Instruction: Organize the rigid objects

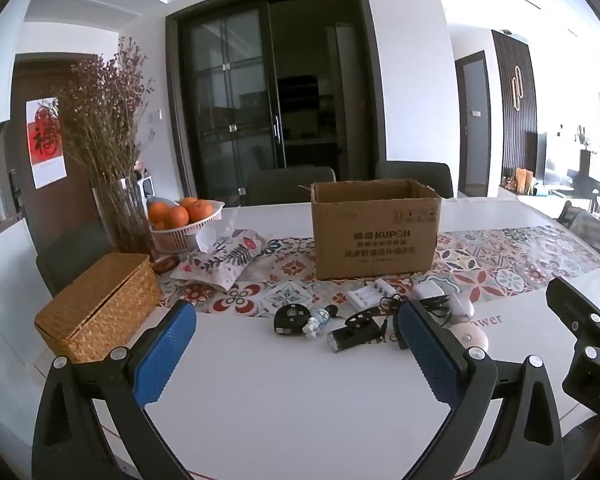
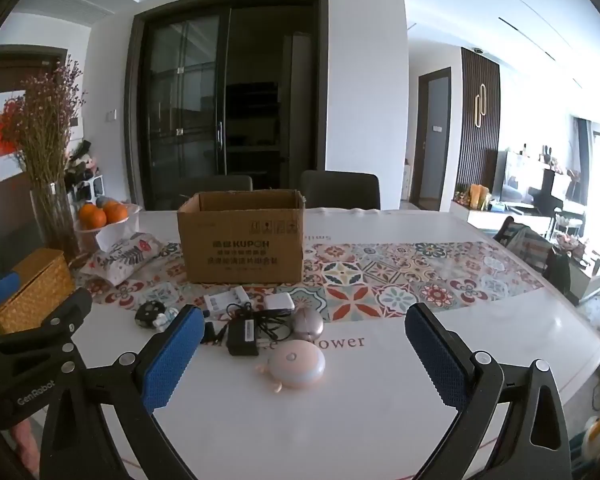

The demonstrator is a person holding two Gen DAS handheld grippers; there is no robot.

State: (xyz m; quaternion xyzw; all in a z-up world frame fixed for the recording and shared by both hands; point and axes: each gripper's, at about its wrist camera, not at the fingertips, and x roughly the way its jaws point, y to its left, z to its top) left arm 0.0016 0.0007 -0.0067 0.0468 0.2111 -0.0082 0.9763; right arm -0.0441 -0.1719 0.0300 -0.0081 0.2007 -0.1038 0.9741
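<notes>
Clutter of small rigid things lies in a loose cluster on the white table [image 2: 380, 380], just in front of an open brown cardboard box [image 2: 242, 246] that stands upright on a patterned floral runner [image 2: 400, 280]. Nearest the right gripper [image 2: 304, 354] is a round pale pink gadget [image 2: 297, 364]; behind it sit a black power adapter with a tangled cord [image 2: 244, 334], a mauve oval case [image 2: 308, 323], a white battery charger [image 2: 226, 300] and a small white square box [image 2: 279, 301]. In the left wrist view, a round black tape-like disc [image 1: 291, 318], a small white-and-blue figurine [image 1: 315, 322] and a black flashlight [image 1: 350, 336] lie between the fingers' line of sight.

Both grippers hover above the bare tabletop, well short of the cluster. The left gripper [image 1: 296, 354] has its blue-padded jaws spread wide with nothing between them, and the right gripper's jaws stand equally wide and empty.

Off to the left are a woven wicker box [image 1: 100, 308], a white basket of oranges [image 1: 184, 216], a glass vase of dried flowers [image 1: 120, 216] and a floral fabric pouch [image 1: 224, 258].
</notes>
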